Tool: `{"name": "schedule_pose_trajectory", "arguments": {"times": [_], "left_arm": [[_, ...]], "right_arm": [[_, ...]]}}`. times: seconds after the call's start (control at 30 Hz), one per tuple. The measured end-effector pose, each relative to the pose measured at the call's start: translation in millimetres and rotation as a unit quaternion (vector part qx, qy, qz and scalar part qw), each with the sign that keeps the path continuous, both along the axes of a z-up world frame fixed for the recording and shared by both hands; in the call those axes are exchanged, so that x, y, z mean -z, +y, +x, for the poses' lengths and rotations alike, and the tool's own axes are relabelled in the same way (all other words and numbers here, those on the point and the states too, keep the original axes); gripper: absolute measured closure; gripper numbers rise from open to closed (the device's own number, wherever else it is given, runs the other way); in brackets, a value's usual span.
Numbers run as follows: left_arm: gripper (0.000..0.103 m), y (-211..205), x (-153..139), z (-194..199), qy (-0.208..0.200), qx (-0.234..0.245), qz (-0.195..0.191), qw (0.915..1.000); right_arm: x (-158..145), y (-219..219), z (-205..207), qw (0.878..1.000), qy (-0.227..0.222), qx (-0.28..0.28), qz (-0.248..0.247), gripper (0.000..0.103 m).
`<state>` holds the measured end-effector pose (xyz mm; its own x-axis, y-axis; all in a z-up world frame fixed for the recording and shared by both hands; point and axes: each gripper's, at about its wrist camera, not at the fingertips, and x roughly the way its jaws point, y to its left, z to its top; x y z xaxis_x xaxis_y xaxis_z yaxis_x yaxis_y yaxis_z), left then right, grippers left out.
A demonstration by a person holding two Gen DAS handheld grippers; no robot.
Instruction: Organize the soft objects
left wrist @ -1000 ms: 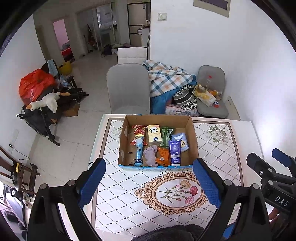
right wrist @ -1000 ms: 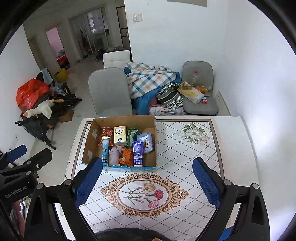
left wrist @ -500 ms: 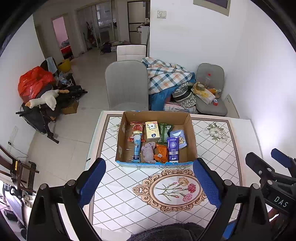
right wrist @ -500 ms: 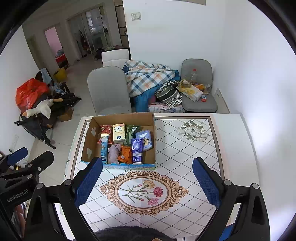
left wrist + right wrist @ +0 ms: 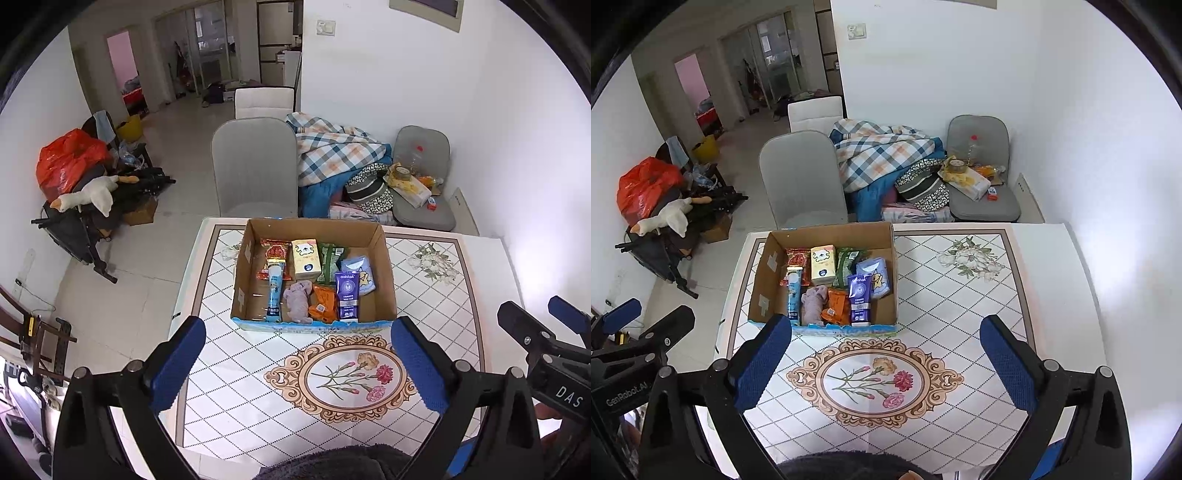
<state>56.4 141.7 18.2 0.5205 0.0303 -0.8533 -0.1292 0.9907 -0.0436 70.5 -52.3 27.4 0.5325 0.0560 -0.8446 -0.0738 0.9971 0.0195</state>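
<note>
- Soft purple toy [image 5: 297,300] lying inside the cardboard box [image 5: 384,258], toward its near wall, between the blue tube [image 5: 275,291] and the orange packet [image 5: 322,303]; limbs and face too small to make out.
- Purple tube [image 5: 347,294] upright-looking against the near wall, right of the orange packet; label unreadable.
- Red snack bag [image 5: 275,253], yellow carton [image 5: 306,258], green packet [image 5: 330,258] and pale blue pouch [image 5: 357,271] ranged behind, partly overlapped by the front row.
- Near wall of the box hiding the lower ends of the front items.
- Box sitting on the patterned table [image 5: 436,295], beyond the flower medallion [image 5: 341,374].
- Left gripper [image 5: 298,363] spread wide above the table before the box, nothing between the fingers.
- Right gripper [image 5: 886,363] likewise spread wide, gripping nothing; base cut off by the frame edge.
- Compared with a second ago, box slightly farther up in both views, more of the medallion exposed below it.
</note>
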Motion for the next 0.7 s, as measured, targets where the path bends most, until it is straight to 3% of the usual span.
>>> {"name": "schedule_pose_trajectory", "arguments": {"times": [0.7], "left_arm": [[0.000, 0.5, -3.3, 0.9, -0.014, -0.007, 0.013, 0.9998]], "right_arm": [[-4.3, -3.7, 0.4, 1.000, -0.015, 0.013, -0.010, 0.000]]}}
